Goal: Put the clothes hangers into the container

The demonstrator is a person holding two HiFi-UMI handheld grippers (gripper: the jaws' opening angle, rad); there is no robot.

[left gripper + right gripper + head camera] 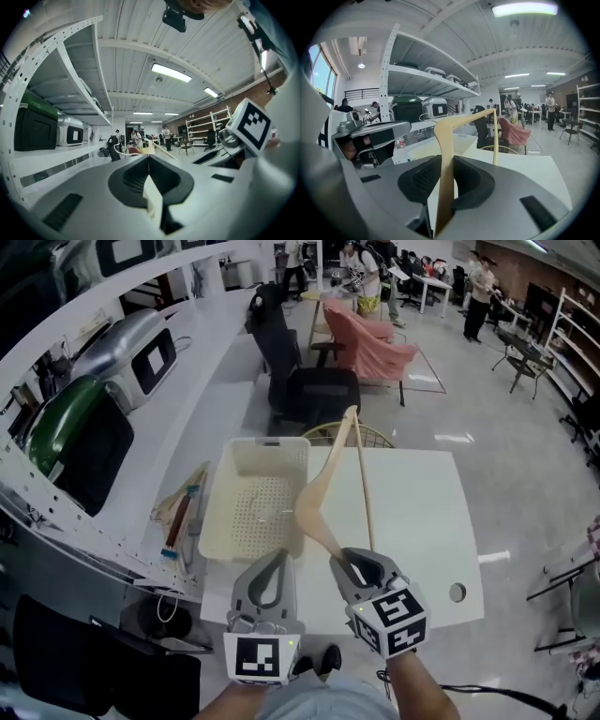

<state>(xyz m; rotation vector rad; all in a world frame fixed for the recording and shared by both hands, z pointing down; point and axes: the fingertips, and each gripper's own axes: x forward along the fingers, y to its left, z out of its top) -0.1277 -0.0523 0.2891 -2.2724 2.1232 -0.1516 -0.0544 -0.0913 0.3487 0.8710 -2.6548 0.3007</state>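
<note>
A pale wooden clothes hanger (321,491) slants up over the white table (422,521), its lower end clamped in my right gripper (349,563). In the right gripper view the hanger (444,187) stands pinched between the dark pads, the right gripper (449,161) shut on it. The hanger's upper arm reaches past the cream perforated container (217,486), which sits on the table's left half and also shows in the right gripper view as the container (419,147). My left gripper (277,563) hovers just before the container's near rim; in its own view the left gripper (149,158) has its tips together and holds nothing.
Loose wooden pieces (178,512) lie left of the container. A black chair (305,385), a wicker rim (375,437) and a pink-draped chair (370,343) stand behind the table. Green (70,442) and silver (131,348) cases fill the left shelf. People stand far back.
</note>
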